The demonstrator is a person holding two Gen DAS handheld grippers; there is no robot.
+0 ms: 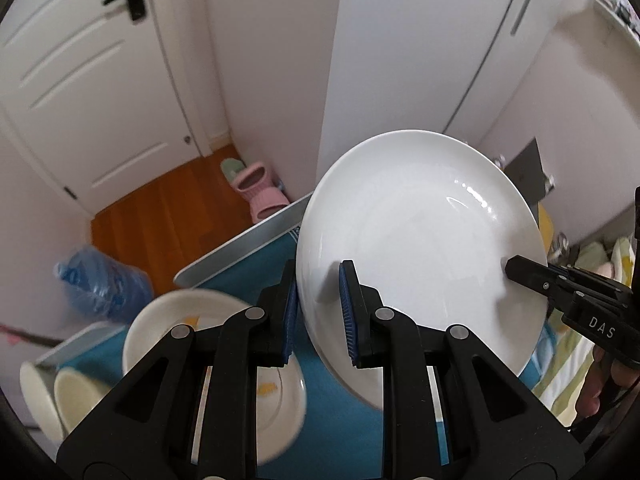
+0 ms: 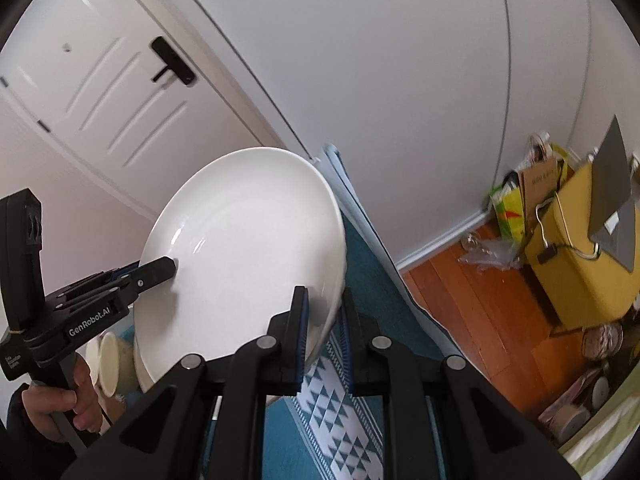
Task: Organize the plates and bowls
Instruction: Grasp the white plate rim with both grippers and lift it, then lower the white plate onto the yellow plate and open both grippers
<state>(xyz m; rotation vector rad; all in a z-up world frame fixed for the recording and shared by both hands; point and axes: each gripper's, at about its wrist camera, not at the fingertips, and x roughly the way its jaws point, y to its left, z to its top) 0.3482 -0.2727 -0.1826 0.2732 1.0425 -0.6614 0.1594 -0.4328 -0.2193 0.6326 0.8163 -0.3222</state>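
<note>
The big white plate (image 1: 420, 240) is held up in the air above the table (image 1: 248, 264), pinched at its rim by the left hand-held gripper (image 1: 318, 312) and the right hand-held gripper (image 2: 324, 340). It is not put away yet. A patterned plate (image 1: 216, 360) and bowls (image 1: 60, 396) are left below. The table edge and wall are near.

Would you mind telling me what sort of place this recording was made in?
Probably a lived-in home, perhaps a bedroom entryway: slippers by a white door, wooden floor, and a water jug.
</note>
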